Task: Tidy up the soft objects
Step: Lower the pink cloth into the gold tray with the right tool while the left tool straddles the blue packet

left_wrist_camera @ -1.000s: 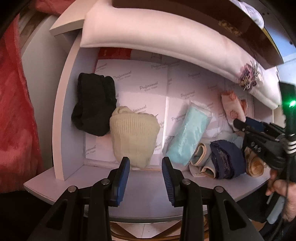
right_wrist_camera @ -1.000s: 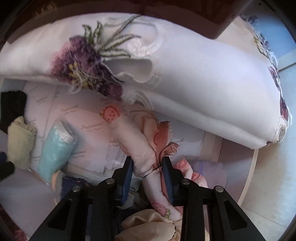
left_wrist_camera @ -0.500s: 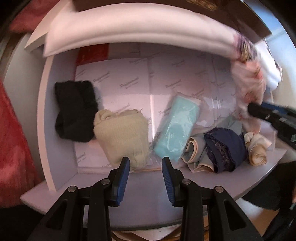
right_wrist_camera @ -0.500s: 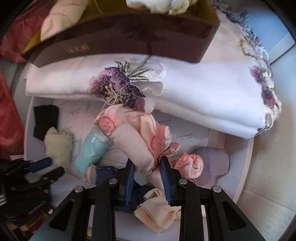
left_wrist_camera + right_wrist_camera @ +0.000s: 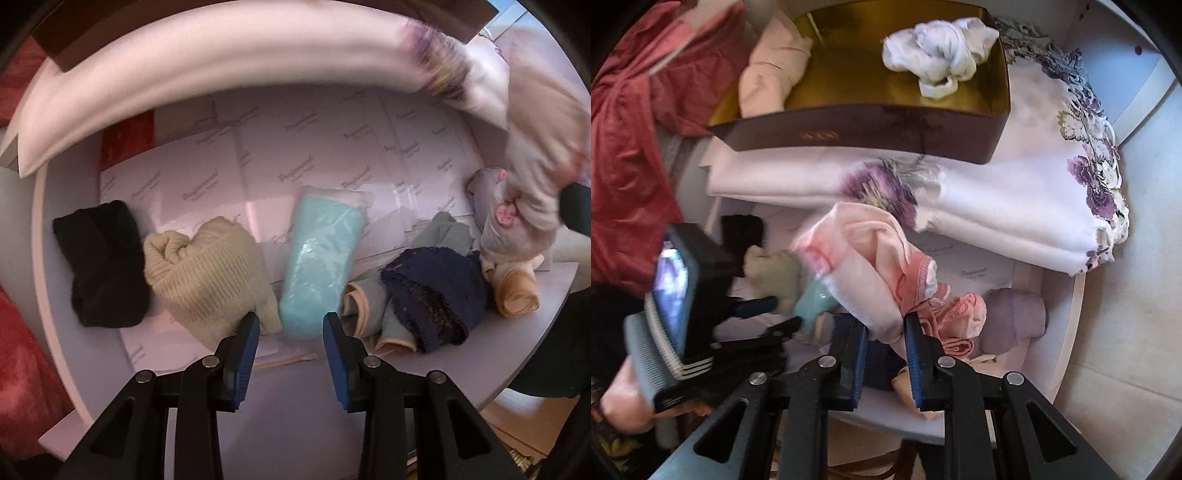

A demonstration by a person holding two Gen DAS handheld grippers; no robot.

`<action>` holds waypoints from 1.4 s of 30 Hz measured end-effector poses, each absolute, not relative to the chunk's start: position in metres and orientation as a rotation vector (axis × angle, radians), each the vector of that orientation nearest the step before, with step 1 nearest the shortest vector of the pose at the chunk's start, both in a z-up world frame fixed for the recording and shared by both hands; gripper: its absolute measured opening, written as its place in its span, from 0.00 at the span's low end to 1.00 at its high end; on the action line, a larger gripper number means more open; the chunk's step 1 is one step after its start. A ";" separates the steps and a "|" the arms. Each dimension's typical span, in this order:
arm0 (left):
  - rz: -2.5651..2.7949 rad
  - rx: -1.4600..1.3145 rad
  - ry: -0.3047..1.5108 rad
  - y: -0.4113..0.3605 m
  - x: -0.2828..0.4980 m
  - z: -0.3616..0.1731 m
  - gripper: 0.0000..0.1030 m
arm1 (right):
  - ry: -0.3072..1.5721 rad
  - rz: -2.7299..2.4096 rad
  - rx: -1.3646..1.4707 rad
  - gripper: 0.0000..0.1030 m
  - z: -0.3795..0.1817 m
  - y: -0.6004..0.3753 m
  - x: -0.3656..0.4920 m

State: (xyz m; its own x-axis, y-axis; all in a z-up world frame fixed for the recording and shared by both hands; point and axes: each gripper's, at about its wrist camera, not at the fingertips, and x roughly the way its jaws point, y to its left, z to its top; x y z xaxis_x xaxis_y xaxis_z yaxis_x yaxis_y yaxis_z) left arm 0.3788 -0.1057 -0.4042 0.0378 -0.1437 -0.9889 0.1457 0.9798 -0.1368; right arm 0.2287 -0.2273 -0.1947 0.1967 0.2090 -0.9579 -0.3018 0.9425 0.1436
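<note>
One black sock bundle [image 5: 99, 264], one cream knit bundle [image 5: 207, 273], one aqua packet [image 5: 319, 266], one navy lace garment [image 5: 434, 295], one brown box [image 5: 871, 125].

We see our right gripper [image 5: 885, 334] at lower centre, its blue pads clamped on a pink printed cloth [image 5: 871, 266] that bunches up above them. Upper centre, a brown box [image 5: 864, 129] holds a white garment [image 5: 936, 51], resting on a folded embroidered cloth [image 5: 1015, 206]. Our left gripper [image 5: 764, 314] shows blurred at left.
</note>
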 end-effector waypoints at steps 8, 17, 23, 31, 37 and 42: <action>-0.253 -0.137 1.498 -0.105 0.396 -0.409 0.32 | 1.295 0.346 -0.020 0.19 -0.185 -0.244 0.213; -0.273 -0.042 1.505 -0.132 0.409 -0.420 0.32 | 1.202 0.380 0.062 0.19 -0.151 -0.254 0.211; -0.281 -0.043 1.532 -0.147 0.416 -0.430 0.28 | 1.127 0.422 0.167 0.19 -0.112 -0.253 0.217; -0.276 -0.035 1.516 -0.132 0.408 -0.425 0.24 | 1.021 0.483 0.275 0.19 -0.061 -0.224 0.248; -0.253 -0.098 1.521 -0.120 0.405 -0.422 0.20 | 1.017 0.461 0.280 0.19 -0.051 -0.194 0.294; -0.246 -0.135 1.527 -0.109 0.403 -0.419 0.19 | 1.154 0.406 0.229 0.19 -0.094 -0.160 0.338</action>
